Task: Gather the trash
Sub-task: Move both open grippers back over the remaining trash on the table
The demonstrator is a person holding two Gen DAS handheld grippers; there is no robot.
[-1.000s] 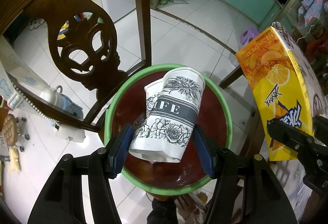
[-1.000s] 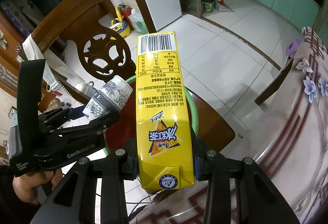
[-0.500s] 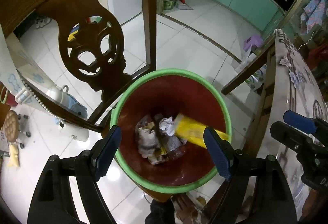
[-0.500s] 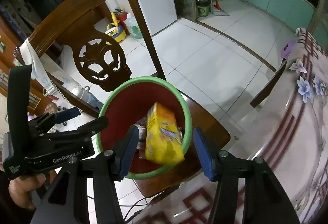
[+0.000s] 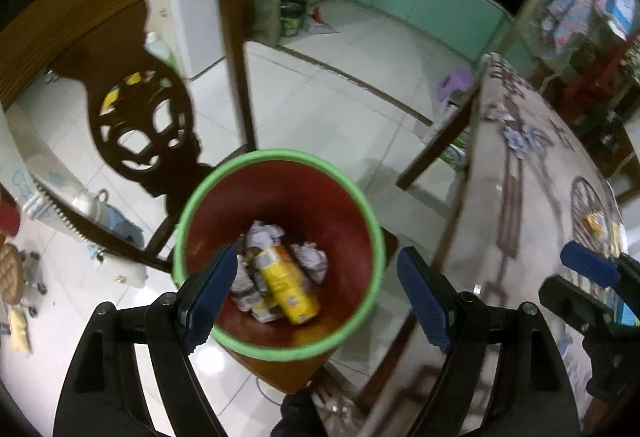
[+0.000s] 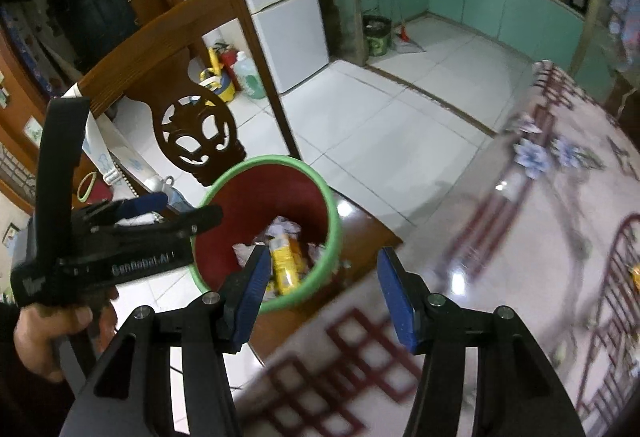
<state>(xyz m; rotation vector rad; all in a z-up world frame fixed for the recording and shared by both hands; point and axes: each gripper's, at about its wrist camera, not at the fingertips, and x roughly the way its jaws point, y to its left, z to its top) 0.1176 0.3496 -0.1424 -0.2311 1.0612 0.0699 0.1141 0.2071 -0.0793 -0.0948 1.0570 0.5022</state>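
Hovering over the green-rimmed bin (image 5: 280, 157), we have left gripper (image 5: 316, 293) and right gripper (image 6: 320, 289) both spread wide, nothing held. Yellow carton (image 5: 288, 289) lies inside with crumpled paper (image 5: 308, 257). Drop step looks done; next, probably fetch leftover scraps off the table (image 6: 520, 237).

1. Left gripper (image 5: 316, 293) points steeply down, jaws wide apart and holding nothing, gripped by a hand (image 6: 52, 329).
2. Right gripper (image 6: 320, 291) tilts downward, jaws parted and holding nothing.
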